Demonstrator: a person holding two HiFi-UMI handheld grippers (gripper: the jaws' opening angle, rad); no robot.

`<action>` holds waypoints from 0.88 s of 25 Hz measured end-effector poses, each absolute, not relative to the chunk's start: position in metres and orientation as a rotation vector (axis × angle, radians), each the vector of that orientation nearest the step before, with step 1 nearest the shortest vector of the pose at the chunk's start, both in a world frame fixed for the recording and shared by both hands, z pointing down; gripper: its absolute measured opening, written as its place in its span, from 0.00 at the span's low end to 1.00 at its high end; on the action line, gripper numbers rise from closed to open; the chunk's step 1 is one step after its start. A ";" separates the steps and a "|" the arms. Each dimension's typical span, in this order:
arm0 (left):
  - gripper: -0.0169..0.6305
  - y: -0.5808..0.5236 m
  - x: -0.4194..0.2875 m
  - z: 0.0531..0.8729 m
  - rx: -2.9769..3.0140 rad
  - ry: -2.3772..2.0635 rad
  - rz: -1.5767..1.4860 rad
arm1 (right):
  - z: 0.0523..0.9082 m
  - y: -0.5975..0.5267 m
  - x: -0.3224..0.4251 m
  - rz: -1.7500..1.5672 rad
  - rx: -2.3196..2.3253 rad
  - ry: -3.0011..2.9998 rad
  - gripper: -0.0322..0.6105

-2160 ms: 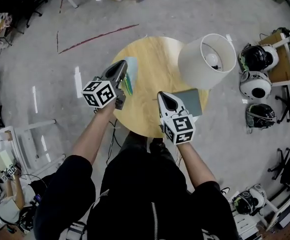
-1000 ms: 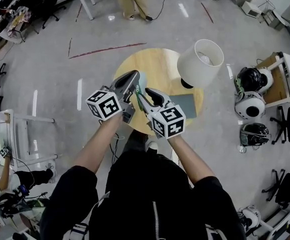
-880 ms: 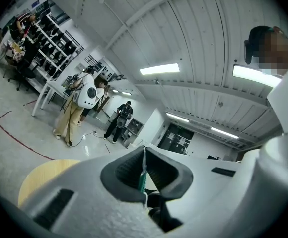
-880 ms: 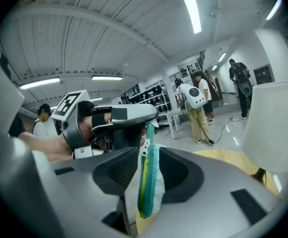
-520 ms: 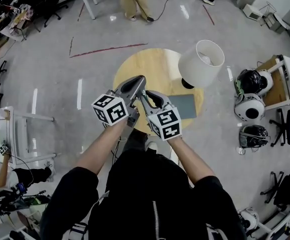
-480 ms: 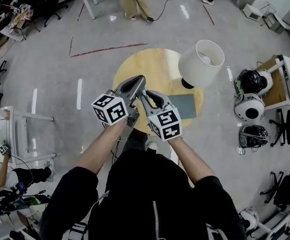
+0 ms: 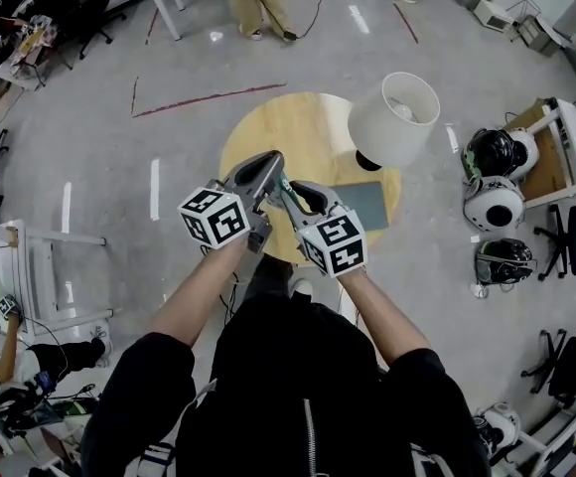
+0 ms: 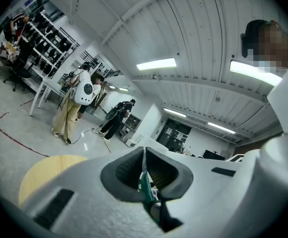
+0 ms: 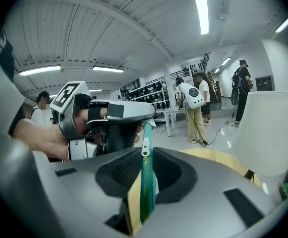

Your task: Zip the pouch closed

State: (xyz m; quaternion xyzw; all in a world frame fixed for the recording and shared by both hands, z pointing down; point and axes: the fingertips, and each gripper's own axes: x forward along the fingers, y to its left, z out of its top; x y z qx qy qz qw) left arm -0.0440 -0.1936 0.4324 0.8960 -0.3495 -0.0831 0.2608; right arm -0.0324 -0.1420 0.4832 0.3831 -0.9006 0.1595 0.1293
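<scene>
Left claw [image 8: 144,151] is pinched tight on the edge of the pouch [image 8: 145,186] and the right claw [image 9: 147,158] is clamped on its green zipper strip [image 9: 146,192], lower middle of each frame, probably to hold it taut so the slider [image 9: 145,146] can run.

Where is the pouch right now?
In the head view's middle, the pouch is pinched between the left gripper and right gripper, over the round table.

Left hand-held gripper [image 7: 271,162] clamped, right hand-held gripper [image 7: 290,189] clamped, tips close
</scene>
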 end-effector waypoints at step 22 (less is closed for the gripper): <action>0.05 -0.191 -0.054 0.442 2.395 -0.955 -0.215 | 0.481 -0.134 -0.039 0.480 1.037 -2.663 0.12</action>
